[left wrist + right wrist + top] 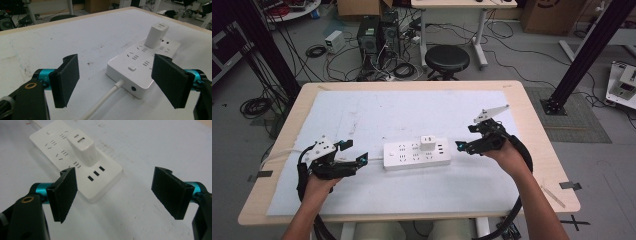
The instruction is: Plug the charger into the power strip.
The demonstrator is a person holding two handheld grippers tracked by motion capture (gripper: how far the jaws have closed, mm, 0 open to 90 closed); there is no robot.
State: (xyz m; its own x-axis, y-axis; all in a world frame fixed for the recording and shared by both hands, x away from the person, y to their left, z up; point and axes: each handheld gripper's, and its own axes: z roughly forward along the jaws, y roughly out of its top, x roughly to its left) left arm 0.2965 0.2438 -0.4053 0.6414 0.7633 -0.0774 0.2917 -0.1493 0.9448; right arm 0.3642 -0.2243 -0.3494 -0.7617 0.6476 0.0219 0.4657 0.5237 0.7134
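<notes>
A white power strip point(417, 155) lies flat in the middle of the table with a white charger point(428, 142) plugged upright into it. My left gripper point(354, 152) sits just left of the strip's cable end, its jaws open. In the left gripper view the strip point(140, 65), its cable point(105, 100) and the charger point(156, 35) lie ahead of my left gripper point(118, 78), untouched by the pads. My right gripper point(466, 137) is open just right of the strip. The right gripper view has the strip point(53, 143) and charger point(82, 147) beyond my right gripper point(117, 192).
A white mat point(377, 115) covers most of the wooden table point(537, 130). Beyond the far edge stand a black stool point(447, 59), computer towers point(374, 37) and loose floor cables. Black frame posts point(584, 50) rise at both sides.
</notes>
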